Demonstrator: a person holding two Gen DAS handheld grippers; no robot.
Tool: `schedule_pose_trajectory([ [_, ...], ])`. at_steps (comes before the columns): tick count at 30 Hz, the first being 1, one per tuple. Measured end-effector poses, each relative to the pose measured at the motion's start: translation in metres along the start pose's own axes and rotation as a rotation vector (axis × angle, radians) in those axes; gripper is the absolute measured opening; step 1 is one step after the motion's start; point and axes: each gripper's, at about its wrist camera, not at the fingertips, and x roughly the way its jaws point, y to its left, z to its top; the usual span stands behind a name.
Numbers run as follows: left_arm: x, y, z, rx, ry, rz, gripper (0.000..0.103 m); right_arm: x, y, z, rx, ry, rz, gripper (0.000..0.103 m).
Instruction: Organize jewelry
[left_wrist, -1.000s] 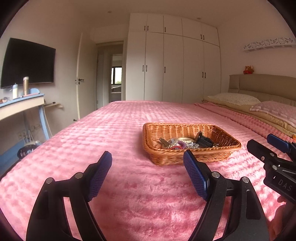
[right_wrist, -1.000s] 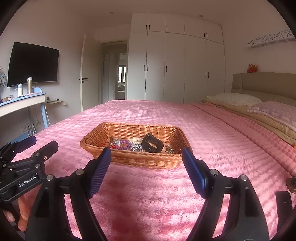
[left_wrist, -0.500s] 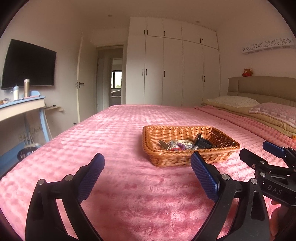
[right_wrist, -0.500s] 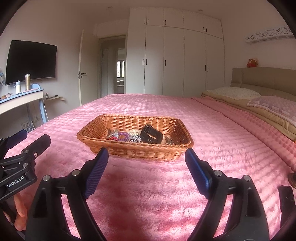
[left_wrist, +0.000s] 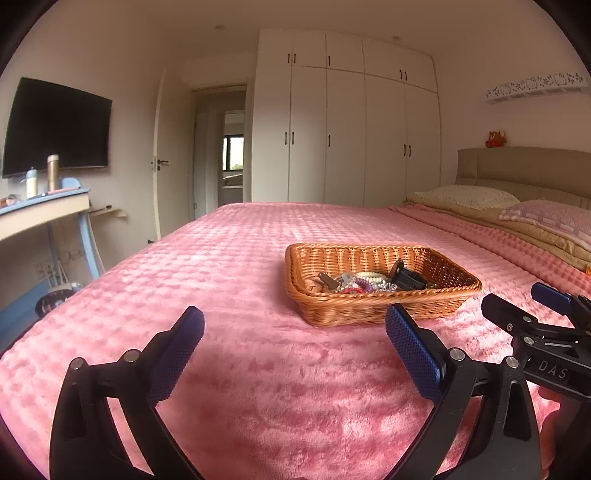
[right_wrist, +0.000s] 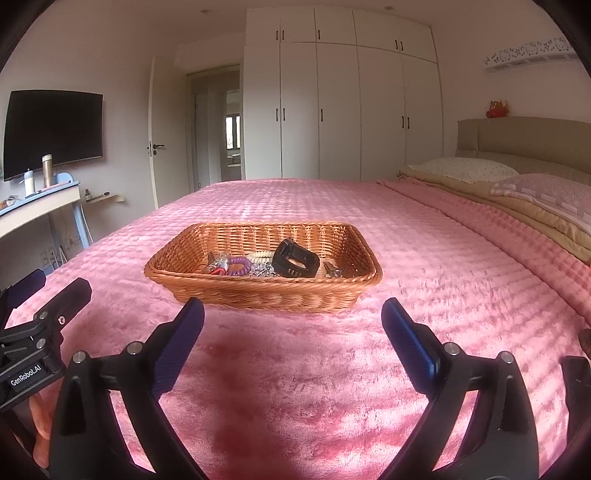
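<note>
A wicker basket sits on the pink bedspread and holds a heap of jewelry: a black watch, a purple coil band, a cream band and silver pieces. The basket also shows in the left wrist view, right of centre. My right gripper is open and empty, a little short of the basket's near rim. My left gripper is open and empty, near the basket's front left corner. Each gripper shows at the edge of the other's view.
The pink bedspread spreads all around the basket. Pillows and a headboard lie at the right. A desk with bottles and a wall TV stand at the left. White wardrobes fill the far wall.
Both grippers have dropped lower and tilted up slightly, so the basket sits higher in both views. Both stay open and empty.
</note>
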Motion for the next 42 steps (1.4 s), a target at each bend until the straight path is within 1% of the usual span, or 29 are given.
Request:
schedule_pose_trajectory([
  [11, 0.0005, 0.0009, 0.0, -0.006, 0.007, 0.002, 0.095, -0.0023, 0.004, -0.0005, -0.016, -0.01, -0.006, 0.095],
  [42, 0.0008, 0.0009, -0.0021, -0.006, 0.016, 0.002, 0.095, -0.0009, 0.0, -0.0009, 0.002, -0.003, -0.006, 0.095],
])
